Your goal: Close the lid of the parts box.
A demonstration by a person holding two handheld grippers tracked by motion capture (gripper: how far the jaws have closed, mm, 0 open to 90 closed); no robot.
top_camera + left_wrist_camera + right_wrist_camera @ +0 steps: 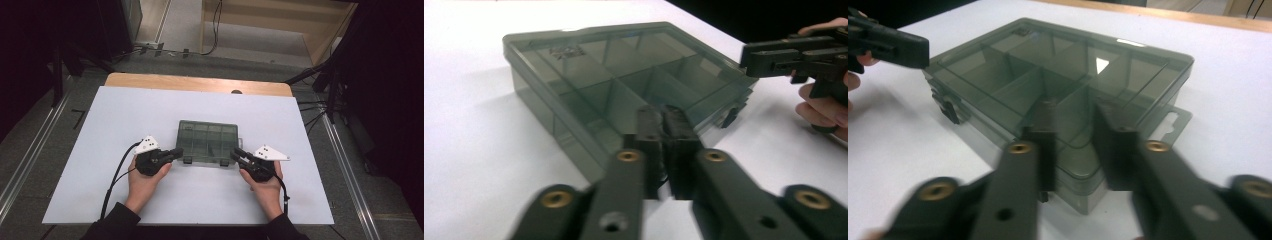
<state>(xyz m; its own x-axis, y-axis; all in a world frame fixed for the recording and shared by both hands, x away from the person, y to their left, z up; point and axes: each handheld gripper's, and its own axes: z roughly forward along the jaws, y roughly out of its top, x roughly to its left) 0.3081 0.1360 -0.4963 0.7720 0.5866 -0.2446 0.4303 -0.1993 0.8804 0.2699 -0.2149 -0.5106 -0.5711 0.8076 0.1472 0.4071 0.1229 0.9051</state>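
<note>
While the smoky clear compartment box [208, 141] sits shut mid-table, the left gripper [663, 131] shows a slit and the right gripper [1075, 134] gapes; both grasp nothing.

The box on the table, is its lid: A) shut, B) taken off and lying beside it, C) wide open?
A: the smoky see-through lid lies flat and shut on the box, and you can see the little compartments through it in both gripper views, with the left gripper and right gripper at its two near corners.
</note>
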